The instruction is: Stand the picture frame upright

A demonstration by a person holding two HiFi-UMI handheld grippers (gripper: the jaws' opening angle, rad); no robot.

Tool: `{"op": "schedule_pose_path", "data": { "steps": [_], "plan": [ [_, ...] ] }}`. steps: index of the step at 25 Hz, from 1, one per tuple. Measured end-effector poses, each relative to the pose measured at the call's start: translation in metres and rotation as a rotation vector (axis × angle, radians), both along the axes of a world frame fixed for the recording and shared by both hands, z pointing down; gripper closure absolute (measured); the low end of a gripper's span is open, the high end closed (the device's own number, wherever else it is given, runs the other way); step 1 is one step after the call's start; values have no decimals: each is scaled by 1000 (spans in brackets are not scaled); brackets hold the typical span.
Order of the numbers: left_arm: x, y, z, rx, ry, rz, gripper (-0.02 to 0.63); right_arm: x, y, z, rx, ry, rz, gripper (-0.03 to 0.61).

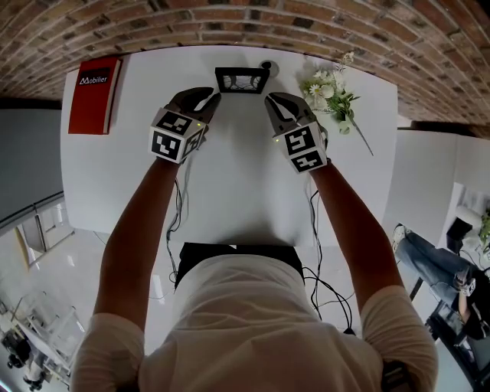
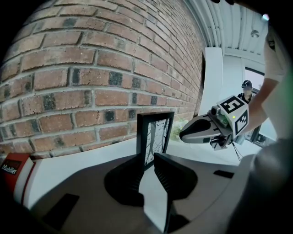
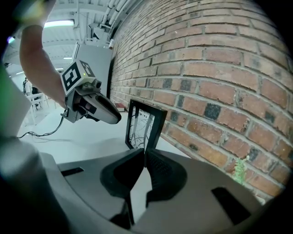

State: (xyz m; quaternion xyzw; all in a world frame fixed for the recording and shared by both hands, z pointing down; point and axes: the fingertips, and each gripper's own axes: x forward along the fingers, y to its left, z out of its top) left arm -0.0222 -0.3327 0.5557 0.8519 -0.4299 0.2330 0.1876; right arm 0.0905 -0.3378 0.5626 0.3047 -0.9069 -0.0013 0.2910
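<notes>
The black picture frame (image 1: pixel 242 80) stands upright near the back edge of the white table (image 1: pixel 245 191), close to the brick wall. In the left gripper view the frame (image 2: pixel 155 136) rises just beyond my left gripper (image 2: pixel 149 159), whose jaws stand apart with only bare table between them. My left gripper (image 1: pixel 211 97) is at the frame's front left and my right gripper (image 1: pixel 270 99) at its front right, neither touching it. In the right gripper view the frame (image 3: pixel 145 124) stands ahead of my right gripper (image 3: pixel 144 153), whose jaws meet at the tips on nothing.
A red book (image 1: pixel 96 93) lies at the table's back left. A sprig of white flowers (image 1: pixel 329 93) lies at the back right. A small dark round object (image 1: pixel 269 66) sits behind the frame. The brick wall (image 1: pixel 306 23) runs along the table's far edge.
</notes>
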Motion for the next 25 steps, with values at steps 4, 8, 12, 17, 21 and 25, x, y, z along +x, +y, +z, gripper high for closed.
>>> {"op": "schedule_pose_path", "data": {
  "steps": [4, 8, 12, 17, 21, 25],
  "plan": [
    [-3, 6, -1, -4, 4, 2, 548, 4, 5, 0, -3, 8, 13, 554],
    [-3, 10, -5, 3, 8, 11, 548, 5, 11, -2, -3, 14, 25, 554],
    [-5, 15, -9, 10, 11, 14, 548, 7, 18, -7, -3, 5, 44, 554],
    [-7, 29, -14, 10, 28, 20, 548, 12, 32, -10, -17, -6, 78, 554],
    [-8, 47, -25, 16, 63, 25, 543, 16, 47, -17, -28, -27, 107, 554],
    [-9, 71, -36, 22, 94, 42, 538, 19, 68, -23, -35, -50, 144, 554]
  ]
}}
